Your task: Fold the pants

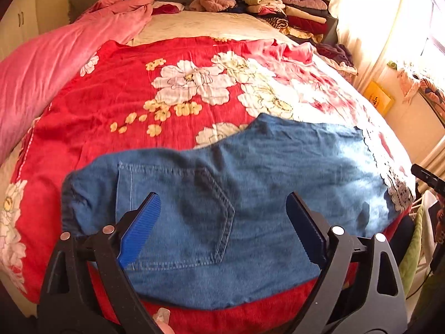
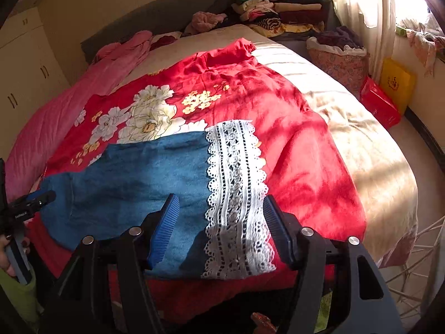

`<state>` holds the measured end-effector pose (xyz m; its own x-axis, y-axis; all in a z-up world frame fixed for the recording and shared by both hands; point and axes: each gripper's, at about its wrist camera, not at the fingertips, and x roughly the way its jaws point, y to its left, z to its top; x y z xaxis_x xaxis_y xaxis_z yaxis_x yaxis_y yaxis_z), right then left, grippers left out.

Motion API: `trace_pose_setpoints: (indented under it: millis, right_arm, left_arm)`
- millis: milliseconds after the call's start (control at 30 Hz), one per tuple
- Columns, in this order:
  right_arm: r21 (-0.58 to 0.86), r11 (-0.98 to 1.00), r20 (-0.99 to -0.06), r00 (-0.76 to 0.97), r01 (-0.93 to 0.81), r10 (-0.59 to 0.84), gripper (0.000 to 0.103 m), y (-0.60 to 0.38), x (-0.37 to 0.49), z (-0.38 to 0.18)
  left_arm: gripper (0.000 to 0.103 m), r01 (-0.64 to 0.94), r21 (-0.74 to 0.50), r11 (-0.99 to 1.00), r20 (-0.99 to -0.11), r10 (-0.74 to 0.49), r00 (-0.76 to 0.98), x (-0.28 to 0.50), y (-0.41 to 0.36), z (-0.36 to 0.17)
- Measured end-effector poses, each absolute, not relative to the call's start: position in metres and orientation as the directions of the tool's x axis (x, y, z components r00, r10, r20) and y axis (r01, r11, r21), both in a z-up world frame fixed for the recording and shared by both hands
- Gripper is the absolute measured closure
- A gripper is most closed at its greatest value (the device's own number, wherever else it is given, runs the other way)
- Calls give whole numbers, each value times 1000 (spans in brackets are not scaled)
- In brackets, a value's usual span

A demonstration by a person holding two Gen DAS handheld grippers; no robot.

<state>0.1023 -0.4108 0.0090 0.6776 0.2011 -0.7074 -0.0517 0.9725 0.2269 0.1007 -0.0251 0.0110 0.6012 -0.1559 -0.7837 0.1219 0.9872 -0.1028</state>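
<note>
Blue denim pants (image 1: 250, 194) lie folded flat on the red floral blanket (image 1: 111, 105) at the near edge of the bed. A back pocket faces up at their left. A white lace hem (image 2: 236, 194) ends them at the right. My left gripper (image 1: 222, 217) is open and empty, hovering over the pocket end. My right gripper (image 2: 221, 217) is open and empty, hovering over the lace hem end. The left gripper also shows at the left edge of the right wrist view (image 2: 30, 206).
A pink quilt (image 1: 55, 55) lies along the bed's left side. Stacks of folded clothes (image 1: 283, 11) sit at the head. A laundry basket (image 2: 339, 58), a red box (image 2: 379, 105) and a yellow bag (image 2: 396, 83) stand on the floor at right.
</note>
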Motion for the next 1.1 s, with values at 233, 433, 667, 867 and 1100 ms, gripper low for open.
trace_pose_setpoints:
  millis: [233,433,667,867,1100]
  right_arm:
    - [245,969,-703,682,-32,200,42,-424,145,11]
    - [261,965,-727,650,-39,223,42,-430,187,1]
    - [333,942,-747,596,-48,294,42,-436,228,-20]
    - [328,944,-787,539,-48,301,42,-431,243,-45]
    - [379,923,-776,518,-73,359,59,-430,247,-56]
  left_arm:
    - [17,127,-105,986,-782,-161,602,134,-34,16]
    - [17,137,-127,982,-800,-184,572,163,-44,5]
    - [18,165,-142,976,-814,-210,542,194,-62,-11]
    - [26,172,-112,979,-819,-189,542,217,-68,-24]
    - [28,191,-119,974,-838,-202,507,231,-81,-48]
